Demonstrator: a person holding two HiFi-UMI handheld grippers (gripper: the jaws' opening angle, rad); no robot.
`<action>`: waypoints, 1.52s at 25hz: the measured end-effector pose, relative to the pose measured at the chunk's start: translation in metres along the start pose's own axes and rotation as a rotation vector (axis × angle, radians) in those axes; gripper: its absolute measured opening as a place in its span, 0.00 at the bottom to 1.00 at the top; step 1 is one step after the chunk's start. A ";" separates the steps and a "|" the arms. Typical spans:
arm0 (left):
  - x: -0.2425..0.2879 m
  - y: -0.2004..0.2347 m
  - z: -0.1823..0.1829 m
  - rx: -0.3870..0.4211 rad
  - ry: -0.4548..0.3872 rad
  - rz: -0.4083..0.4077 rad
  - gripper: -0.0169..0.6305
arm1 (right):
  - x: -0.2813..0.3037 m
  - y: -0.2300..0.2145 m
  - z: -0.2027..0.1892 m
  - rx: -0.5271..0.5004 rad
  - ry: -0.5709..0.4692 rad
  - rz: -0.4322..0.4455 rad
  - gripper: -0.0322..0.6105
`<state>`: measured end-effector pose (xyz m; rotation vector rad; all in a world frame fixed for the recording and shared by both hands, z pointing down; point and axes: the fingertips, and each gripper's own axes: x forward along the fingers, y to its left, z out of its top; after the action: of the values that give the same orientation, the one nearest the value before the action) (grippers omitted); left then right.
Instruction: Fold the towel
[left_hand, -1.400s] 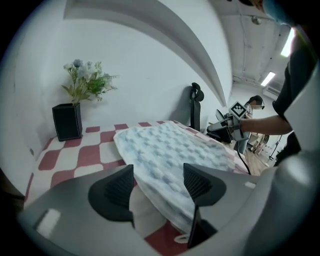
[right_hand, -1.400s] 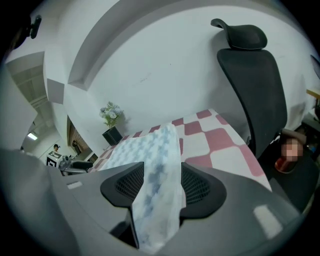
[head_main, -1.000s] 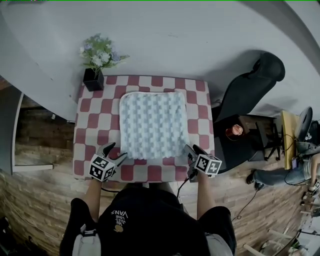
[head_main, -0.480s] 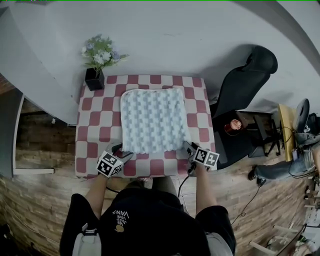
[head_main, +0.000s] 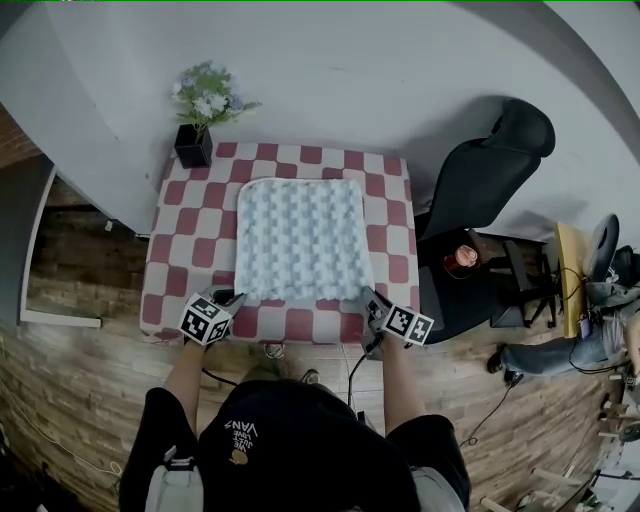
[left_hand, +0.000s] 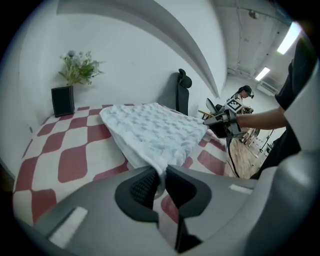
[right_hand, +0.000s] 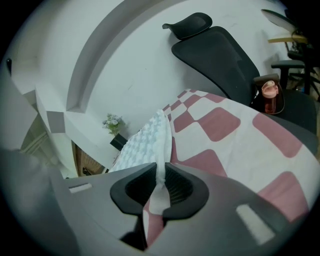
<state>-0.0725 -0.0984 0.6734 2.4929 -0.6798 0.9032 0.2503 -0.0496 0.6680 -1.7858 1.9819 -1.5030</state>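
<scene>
Towel (head_main: 302, 240) lies spread flat in one layer at the middle of the bench (head_main: 190, 240), on the red-and-white checked cover. I see no fold in it yet.

Left tongs (left_hand: 161, 182) have just been closing and now pinch the towel's near corner at 7 o'clock. The fabric is squeezed between the pads, with the gap down to cloth thickness. Right tongs (right_hand: 161, 182) are the same: they have just been closing and are nipped on the 5 o'clock corner, with a thin white edge standing up between the pads. The cloth rises a little at each grip. The rest lies down on the bench.

My read on progress: the grasp step looks done and everything after it is left. That means lifting both corners, carrying them over to the 12 o'clock edge, laying them down lined up, letting go, and maybe a second fold.

Potted flowers (head_main: 200, 115) sit at the bench's 11 o'clock corner, apart from the towel. Office chair (head_main: 490, 170) stands off the bench at 2 o'clock.
</scene>
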 end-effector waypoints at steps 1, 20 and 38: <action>-0.004 -0.006 -0.002 -0.007 -0.003 -0.003 0.08 | -0.007 0.001 -0.003 -0.002 0.002 0.013 0.13; -0.077 -0.139 -0.089 -0.127 0.011 -0.037 0.08 | -0.126 -0.011 -0.096 -0.032 0.114 0.096 0.13; -0.072 -0.058 0.020 -0.174 -0.049 -0.124 0.08 | -0.056 0.050 0.029 -0.091 0.025 0.156 0.13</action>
<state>-0.0783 -0.0401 0.5992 2.3796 -0.5863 0.7088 0.2502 -0.0297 0.5896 -1.6070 2.1783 -1.4169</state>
